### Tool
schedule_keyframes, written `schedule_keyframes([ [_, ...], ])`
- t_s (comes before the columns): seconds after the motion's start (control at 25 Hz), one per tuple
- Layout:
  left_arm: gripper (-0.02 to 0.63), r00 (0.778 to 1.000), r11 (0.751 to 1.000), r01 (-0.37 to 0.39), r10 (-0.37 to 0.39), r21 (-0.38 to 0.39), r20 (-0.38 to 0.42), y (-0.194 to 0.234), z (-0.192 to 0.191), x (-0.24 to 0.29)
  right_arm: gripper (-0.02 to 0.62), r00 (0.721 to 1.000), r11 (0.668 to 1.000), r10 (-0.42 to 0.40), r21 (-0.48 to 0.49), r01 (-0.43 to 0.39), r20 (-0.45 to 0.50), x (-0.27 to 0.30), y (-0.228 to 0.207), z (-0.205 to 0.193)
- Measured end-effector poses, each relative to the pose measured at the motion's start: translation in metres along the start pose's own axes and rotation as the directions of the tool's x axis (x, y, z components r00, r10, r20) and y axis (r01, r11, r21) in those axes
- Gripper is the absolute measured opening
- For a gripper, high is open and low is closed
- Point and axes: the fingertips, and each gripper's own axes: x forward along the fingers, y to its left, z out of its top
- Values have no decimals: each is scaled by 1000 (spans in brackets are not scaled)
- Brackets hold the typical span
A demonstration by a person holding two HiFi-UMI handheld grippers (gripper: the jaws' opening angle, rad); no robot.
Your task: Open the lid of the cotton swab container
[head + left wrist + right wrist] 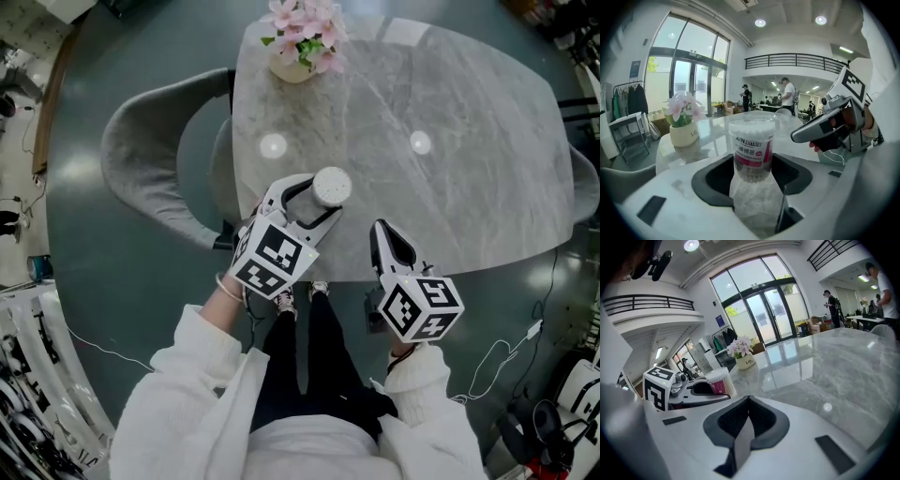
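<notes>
The cotton swab container (pixel 332 186) is a clear tube with a white lid and a pink label, standing near the front edge of the grey marble table (pixel 450 169). My left gripper (pixel 319 199) has its jaws wide around the container's body and pressing on it. In the left gripper view the container (pixel 751 145) stands upright in the dark notch of the jaws, lid on. My right gripper (pixel 382 234) is shut and empty, just to the container's right over the table edge. It shows as a grey beak (pixel 825 129) beside the container. The right gripper view has the container (pixel 718 380) at left.
A cream pot of pink flowers (pixel 298 42) stands at the table's far left end. A grey curved chair (pixel 159 159) is tucked at the table's left side. People stand far off in the hall. Cables lie on the floor to the right.
</notes>
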Motion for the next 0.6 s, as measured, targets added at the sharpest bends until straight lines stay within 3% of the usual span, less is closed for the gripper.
schedule_keyframes([
  [0.32,249,998,1000,1,-2,24,57,-13,56,-35,58,997,996,57,-69,-53,58,-25,18,51],
  [0.6,249,994,997,-76,74,17,75,-21,97,-73,58,989,983,128,-143,-117,69,-59,41,95],
])
